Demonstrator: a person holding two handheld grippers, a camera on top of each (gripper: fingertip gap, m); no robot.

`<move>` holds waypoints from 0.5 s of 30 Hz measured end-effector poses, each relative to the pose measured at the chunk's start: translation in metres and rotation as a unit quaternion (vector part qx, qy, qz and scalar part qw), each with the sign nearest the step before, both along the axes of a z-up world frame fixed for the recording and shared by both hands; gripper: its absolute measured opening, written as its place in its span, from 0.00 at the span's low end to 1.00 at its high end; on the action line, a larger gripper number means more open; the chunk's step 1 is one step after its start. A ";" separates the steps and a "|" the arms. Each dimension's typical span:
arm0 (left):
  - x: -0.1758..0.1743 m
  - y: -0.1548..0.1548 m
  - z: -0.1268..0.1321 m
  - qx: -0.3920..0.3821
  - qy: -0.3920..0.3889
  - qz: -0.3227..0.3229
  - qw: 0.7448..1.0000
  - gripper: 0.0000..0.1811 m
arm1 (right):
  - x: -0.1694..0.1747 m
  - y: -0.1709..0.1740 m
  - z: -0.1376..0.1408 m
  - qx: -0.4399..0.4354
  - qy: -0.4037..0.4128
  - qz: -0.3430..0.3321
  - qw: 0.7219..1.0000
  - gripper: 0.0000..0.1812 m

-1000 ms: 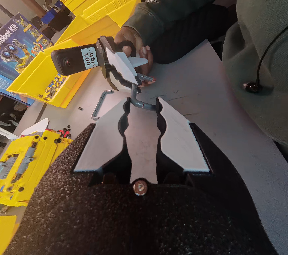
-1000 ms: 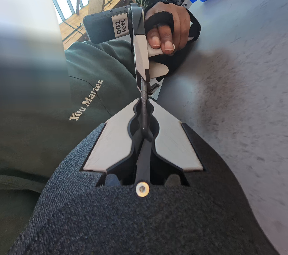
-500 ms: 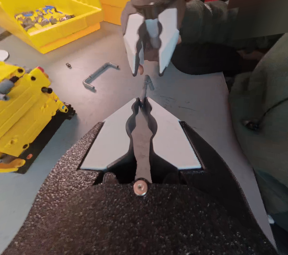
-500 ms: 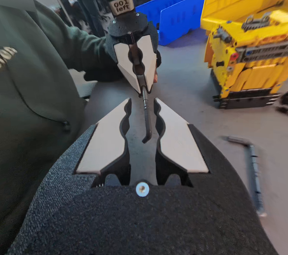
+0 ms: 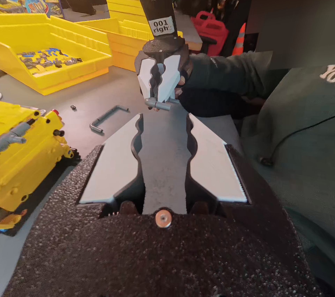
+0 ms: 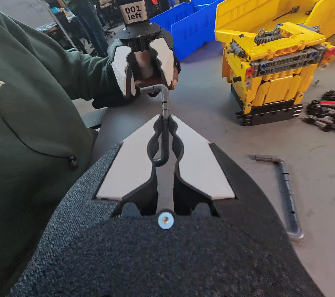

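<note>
Grey bent rod [image 6: 164, 125]: clamped in right tongs [image 6: 165, 116], above the table [image 6: 208, 107].
Left tongs [image 5: 164, 116]: spread, empty, just beside the rod.
Second rod [image 5: 107, 117]: loose, near yellow model [image 5: 27, 152].

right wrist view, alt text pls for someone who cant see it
The right gripper is shut on a bent grey rod, facing the open left gripper. A second grey rod lies on the grey table near a yellow brick model.
</note>
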State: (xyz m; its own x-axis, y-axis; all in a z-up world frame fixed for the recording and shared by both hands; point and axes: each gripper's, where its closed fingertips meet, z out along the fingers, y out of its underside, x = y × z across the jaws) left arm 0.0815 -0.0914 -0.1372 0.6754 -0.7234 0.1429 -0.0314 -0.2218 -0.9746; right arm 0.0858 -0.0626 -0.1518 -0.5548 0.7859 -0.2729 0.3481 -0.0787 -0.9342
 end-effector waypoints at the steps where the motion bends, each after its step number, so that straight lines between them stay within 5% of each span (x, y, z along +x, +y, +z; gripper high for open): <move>1: 0.001 0.000 -0.002 0.014 0.031 0.007 0.999 0.26 | 0.000 -0.001 0.000 -0.001 0.001 0.001 1.000 0.03; 15: 0.018 -0.009 -0.026 0.038 0.163 -0.023 0.986 0.17 | 0.008 -0.031 -0.028 0.099 -0.027 0.059 0.993 0.03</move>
State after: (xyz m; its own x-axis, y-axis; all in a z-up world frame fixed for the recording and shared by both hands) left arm 0.0996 -0.1009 -0.1637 0.6429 -0.7544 -0.1325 -0.3548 -0.1400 -0.9244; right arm 0.0940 -0.0933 -0.1802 -0.6352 0.7575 -0.1510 0.3934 0.1490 -0.9072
